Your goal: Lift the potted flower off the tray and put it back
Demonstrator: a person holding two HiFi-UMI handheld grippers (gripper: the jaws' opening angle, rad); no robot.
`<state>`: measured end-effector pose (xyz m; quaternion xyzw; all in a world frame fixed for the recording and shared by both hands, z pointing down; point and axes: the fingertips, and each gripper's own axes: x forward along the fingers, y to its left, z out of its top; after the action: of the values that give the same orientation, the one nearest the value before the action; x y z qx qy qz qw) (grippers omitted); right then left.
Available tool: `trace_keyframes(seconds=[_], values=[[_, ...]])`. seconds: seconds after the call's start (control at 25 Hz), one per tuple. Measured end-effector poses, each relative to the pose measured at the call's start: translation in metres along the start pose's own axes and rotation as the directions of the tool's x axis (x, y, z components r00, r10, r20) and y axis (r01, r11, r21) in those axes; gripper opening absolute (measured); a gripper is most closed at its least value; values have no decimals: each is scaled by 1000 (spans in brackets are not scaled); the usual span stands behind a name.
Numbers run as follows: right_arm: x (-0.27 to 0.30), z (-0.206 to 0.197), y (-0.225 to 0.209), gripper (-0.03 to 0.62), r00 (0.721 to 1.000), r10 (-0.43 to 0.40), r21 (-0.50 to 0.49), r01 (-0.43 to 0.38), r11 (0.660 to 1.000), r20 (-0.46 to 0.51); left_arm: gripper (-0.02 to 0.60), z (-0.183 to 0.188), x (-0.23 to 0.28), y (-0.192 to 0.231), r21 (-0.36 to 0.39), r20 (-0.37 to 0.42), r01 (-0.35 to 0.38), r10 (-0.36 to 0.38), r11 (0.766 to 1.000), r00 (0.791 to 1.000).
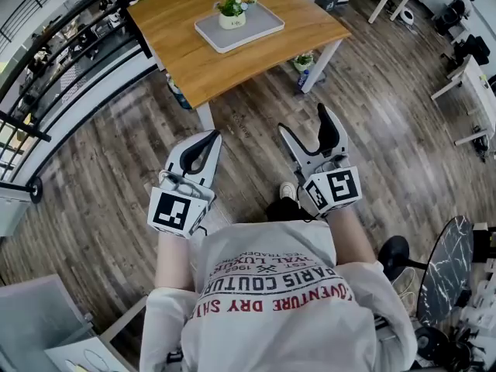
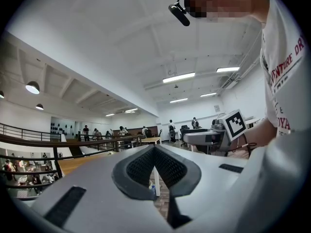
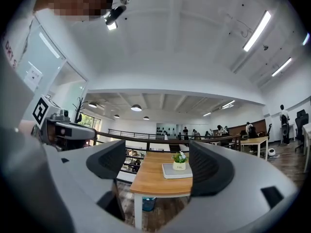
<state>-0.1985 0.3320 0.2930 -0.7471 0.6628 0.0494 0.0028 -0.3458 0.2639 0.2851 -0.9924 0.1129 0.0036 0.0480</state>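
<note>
A small potted flower (image 1: 232,11) in a white pot stands on a grey tray (image 1: 256,26) on a wooden table (image 1: 186,45) ahead of me. Through the right gripper view the potted flower (image 3: 179,162) and the tray (image 3: 171,173) show far off between the jaws. My left gripper (image 1: 209,139) hangs over the floor, well short of the table, jaws shut together with nothing in them. My right gripper (image 1: 307,126) is beside it, also short of the table, jaws standing open and empty. In the left gripper view the left gripper (image 2: 154,148) has its pads meeting.
A black railing (image 1: 70,60) runs along the left of the table. A second small plant (image 1: 303,60) sits on the floor by the table's right leg. Desks and chairs (image 1: 465,60) stand at the right. A bottle (image 1: 177,93) sits under the table.
</note>
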Motion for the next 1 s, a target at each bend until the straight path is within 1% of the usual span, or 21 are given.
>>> trace_keyframes(seconds=[0.24, 0.36, 0.48, 0.6, 0.76, 0.88, 1.0], values=[[33, -12, -36, 397, 999, 34, 10, -33, 999, -11, 12, -11, 33, 18, -8, -7, -62, 62, 998, 998], [56, -20, -59, 397, 997, 74, 22, -74, 997, -16, 12, -19, 56, 27, -9, -24, -111, 111, 994, 994], [88, -30, -91, 397, 991, 133, 41, -133, 990, -16, 12, -25, 92, 41, -7, -43, -172, 172, 985, 984], [125, -39, -124, 397, 976, 215, 36, -213, 976, -34, 12, -31, 136, 54, -7, -76, -230, 229, 973, 970], [175, -50, -171, 397, 947, 316, 34, -314, 949, -66, 12, -35, 195, 70, -7, -115, -305, 303, 952, 946], [209, -57, -208, 397, 929, 362, 45, -359, 932, -76, 12, -36, 239, 84, -13, -115, -357, 353, 934, 928], [239, -65, -236, 397, 909, 407, 59, -403, 913, -88, 12, -38, 278, 93, -9, -125, -386, 382, 922, 916]])
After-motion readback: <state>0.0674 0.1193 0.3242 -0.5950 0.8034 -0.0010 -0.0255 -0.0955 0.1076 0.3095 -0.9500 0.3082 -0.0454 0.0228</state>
